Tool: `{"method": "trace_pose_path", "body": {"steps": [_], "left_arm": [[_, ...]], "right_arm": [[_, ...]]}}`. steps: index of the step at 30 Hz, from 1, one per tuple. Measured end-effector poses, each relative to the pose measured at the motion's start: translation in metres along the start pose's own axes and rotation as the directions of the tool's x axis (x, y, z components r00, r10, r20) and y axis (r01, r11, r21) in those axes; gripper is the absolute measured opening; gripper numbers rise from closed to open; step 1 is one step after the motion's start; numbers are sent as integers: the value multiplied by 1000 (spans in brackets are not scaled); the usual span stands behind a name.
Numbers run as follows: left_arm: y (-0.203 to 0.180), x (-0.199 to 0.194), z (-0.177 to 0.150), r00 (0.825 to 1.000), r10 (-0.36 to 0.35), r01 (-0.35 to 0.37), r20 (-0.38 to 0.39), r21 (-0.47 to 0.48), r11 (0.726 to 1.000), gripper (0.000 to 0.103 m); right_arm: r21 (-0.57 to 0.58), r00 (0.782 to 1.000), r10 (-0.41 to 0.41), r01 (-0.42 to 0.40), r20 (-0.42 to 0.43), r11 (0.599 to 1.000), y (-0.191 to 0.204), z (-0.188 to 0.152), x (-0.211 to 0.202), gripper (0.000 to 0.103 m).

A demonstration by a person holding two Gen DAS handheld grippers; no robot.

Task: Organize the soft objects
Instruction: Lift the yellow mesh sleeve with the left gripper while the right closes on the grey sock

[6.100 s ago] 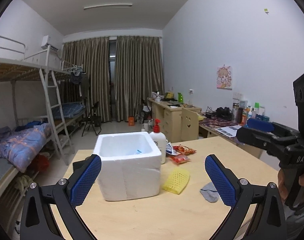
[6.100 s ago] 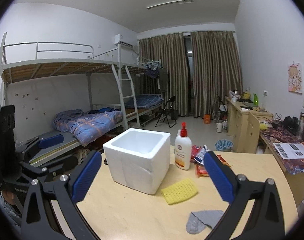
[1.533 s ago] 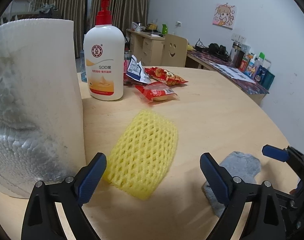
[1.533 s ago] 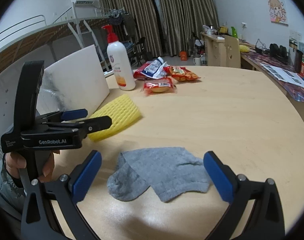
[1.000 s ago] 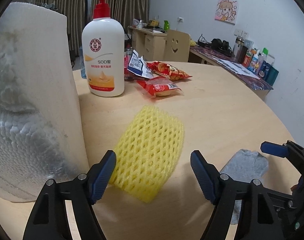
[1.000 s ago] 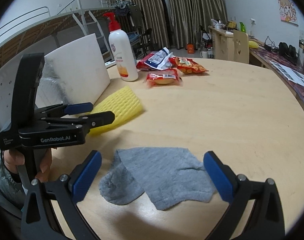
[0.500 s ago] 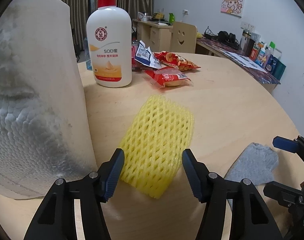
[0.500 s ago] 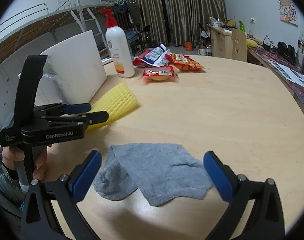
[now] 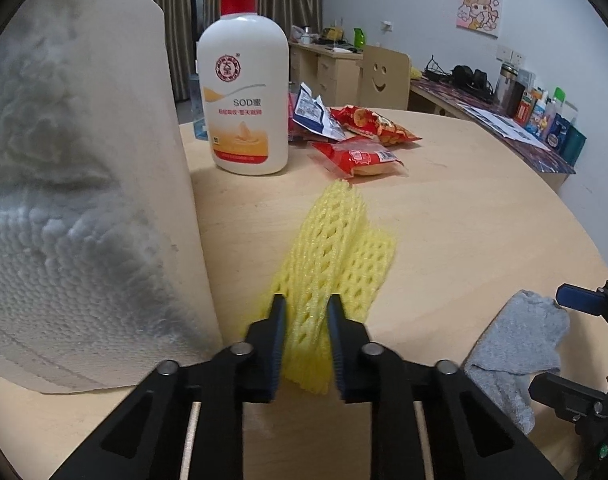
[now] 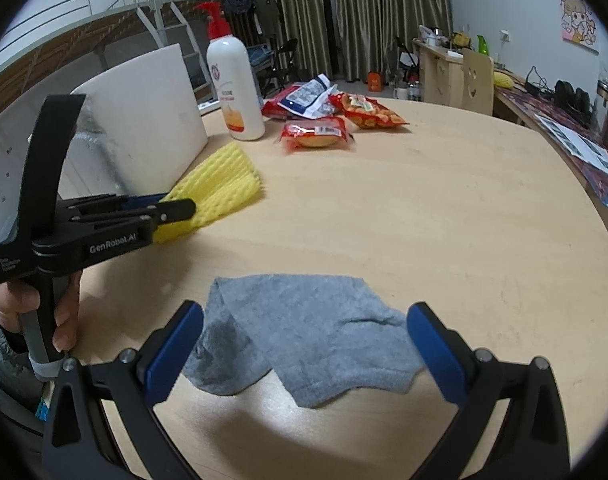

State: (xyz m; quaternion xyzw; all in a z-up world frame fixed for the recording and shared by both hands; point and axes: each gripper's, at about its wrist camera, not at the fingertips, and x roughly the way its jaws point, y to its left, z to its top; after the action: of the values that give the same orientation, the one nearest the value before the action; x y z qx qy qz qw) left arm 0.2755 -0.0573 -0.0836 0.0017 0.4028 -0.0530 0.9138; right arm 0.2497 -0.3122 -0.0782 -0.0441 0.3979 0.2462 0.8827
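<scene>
left tongs (image 9: 303, 312): pinched nearly closed, low | right tongs (image 10: 304, 332): spread wide, low

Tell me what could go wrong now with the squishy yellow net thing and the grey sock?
The left gripper pinches only the near end of the yellow foam net sleeve, which has buckled, so it might slip out when lifted. The sleeve lies close beside the white foam box, so swinging it up could bump that wall. The right gripper is open around the flat grey sock; closing there might catch only a thin fold.
</scene>
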Motion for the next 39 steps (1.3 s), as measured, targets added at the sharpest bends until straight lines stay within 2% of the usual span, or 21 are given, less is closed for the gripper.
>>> {"method": "trace_pose_path", "body": {"steps": [11, 29, 35, 39], "left_arm": [[-2, -15, -2, 998, -16, 15, 58, 21, 1000, 11], [-2, -27, -1, 994, -55, 54, 96, 13, 998, 11], [-2, -32, -2, 992, -65, 64, 110, 13, 998, 11], [-2, -36, -2, 990, -71, 71, 118, 10, 997, 11]], "right_arm": [[-28, 999, -31, 30, -44, 999, 9, 2, 12, 103], [-69, 993, -89, 84, -78, 994, 21, -4, 16, 102], [-76, 990, -115, 109, -80, 991, 23, -7, 15, 99], [-68, 988, -137, 132, -72, 989, 23, -7, 13, 91]]}}
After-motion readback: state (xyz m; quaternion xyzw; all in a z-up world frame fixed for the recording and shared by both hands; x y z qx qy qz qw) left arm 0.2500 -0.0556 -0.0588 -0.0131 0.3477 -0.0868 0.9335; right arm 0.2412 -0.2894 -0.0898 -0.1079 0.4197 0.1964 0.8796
